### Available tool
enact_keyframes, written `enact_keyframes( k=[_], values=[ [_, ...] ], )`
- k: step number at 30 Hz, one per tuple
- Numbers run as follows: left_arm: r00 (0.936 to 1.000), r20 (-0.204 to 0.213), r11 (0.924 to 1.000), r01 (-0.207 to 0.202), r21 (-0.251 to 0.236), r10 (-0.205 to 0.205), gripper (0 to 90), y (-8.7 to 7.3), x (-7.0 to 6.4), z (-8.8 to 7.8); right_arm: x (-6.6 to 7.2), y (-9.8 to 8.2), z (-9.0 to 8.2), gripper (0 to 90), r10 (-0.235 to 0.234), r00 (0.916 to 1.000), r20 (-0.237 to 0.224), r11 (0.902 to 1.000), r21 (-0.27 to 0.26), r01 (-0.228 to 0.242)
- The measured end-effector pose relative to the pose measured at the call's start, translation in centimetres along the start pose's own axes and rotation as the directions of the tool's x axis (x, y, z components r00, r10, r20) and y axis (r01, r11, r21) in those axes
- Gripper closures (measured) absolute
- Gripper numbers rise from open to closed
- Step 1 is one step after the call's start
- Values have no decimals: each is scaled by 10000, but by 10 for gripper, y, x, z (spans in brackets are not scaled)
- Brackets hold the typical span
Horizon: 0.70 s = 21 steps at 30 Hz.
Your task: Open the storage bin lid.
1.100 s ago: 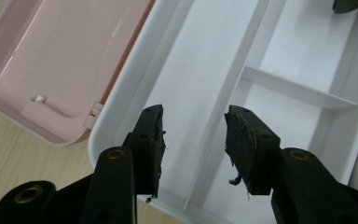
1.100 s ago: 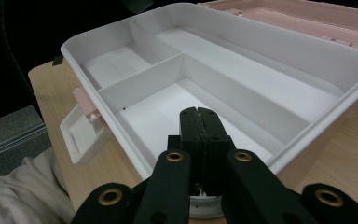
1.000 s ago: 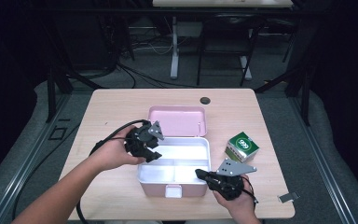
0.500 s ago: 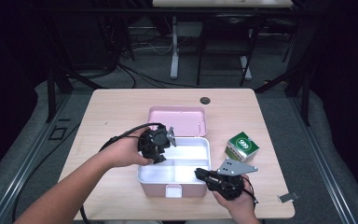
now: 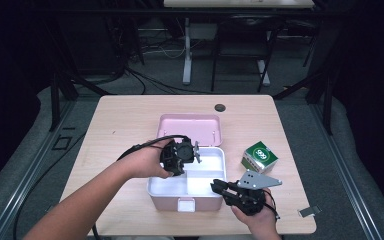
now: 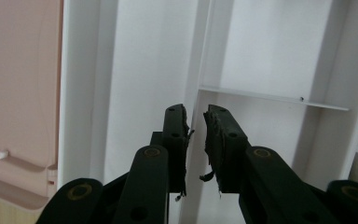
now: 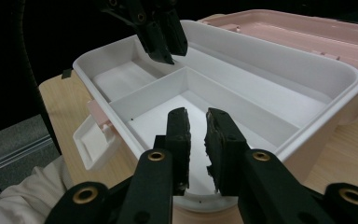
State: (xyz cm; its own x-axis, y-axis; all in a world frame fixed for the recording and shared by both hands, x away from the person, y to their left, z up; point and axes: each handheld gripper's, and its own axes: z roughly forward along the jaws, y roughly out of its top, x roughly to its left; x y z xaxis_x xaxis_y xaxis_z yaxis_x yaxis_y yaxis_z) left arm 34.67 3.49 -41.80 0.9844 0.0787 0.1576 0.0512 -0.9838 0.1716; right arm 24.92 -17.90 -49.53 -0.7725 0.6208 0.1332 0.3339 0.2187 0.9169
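Observation:
A white compartment box [image 5: 223, 156] lies open on the table, its pink lid [image 5: 189, 129] folded back behind it. My left gripper [image 5: 194, 153] hangs over the box's inner divider [image 6: 200, 56], pointing down. Its jaws have just been closing; a narrow gap shows between the pads [image 6: 179, 133], with the divider wall in line below and nothing gripped. My right gripper [image 5: 216, 186] sits at the box's front right rim [image 7: 307, 135]. Its jaws have just been opening, and the gap [image 7: 196, 119] stands over the front wall with the pads apart from it. The left gripper [image 7: 168, 49] also shows over the far compartments.
A green and white carton [image 5: 260, 156] stands right of the box. A small black disc [image 5: 220, 107] lies near the table's far edge, and a little metal clip [image 5: 310, 211] near the front right corner. The box's front latch [image 5: 186, 204] hangs open.
My left gripper has moved right from the box's left edge to over its middle divider, and its jaws have narrowed. The right gripper has stayed at the front rim.

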Motion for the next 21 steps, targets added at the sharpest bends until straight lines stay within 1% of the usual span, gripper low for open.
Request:
enact_keyframes(
  k=[3,4,5,6,7,12,15,19,21],
  values=[
    [10000,25,9997,-61,240,60,792,5,0,1,-1,0,-3,787,52,10000,34,10000,-80,-51],
    [10000,42,9997,-56,238,55,795,6,0,3,-1,0,-5,787,99,9999,43,9999,-26,-99],
    [9999,63,9992,-111,392,109,799,7,-1,3,-2,0,-5,787,74,10000,50,9999,-137,-74],
    [9999,38,9988,-157,453,155,802,8,-1,5,-3,0,-7,786,103,9999,32,9999,-90,-103],
    [9999,73,9987,-141,483,138,803,9,-2,6,-3,0,-8,786,117,9999,52,9998,-179,-116],
    [9996,154,9979,-227,607,218,824,12,-1,10,-5,2,-13,783,100,9999,57,9995,-304,-98],
    [9996,136,9970,-242,734,233,835,13,0,12,-7,2,-15,781,147,9998,106,9992,-369,-143],
    [9994,200,9964,-292,799,277,848,14,1,14,-9,1,-18,781,224,9995,207,9989,-405,-216],
    [9995,136,9961,-302,829,292,854,15,1,15,-11,1,-20,781,210,9994,260,9992,-346,-201]
  ],
)
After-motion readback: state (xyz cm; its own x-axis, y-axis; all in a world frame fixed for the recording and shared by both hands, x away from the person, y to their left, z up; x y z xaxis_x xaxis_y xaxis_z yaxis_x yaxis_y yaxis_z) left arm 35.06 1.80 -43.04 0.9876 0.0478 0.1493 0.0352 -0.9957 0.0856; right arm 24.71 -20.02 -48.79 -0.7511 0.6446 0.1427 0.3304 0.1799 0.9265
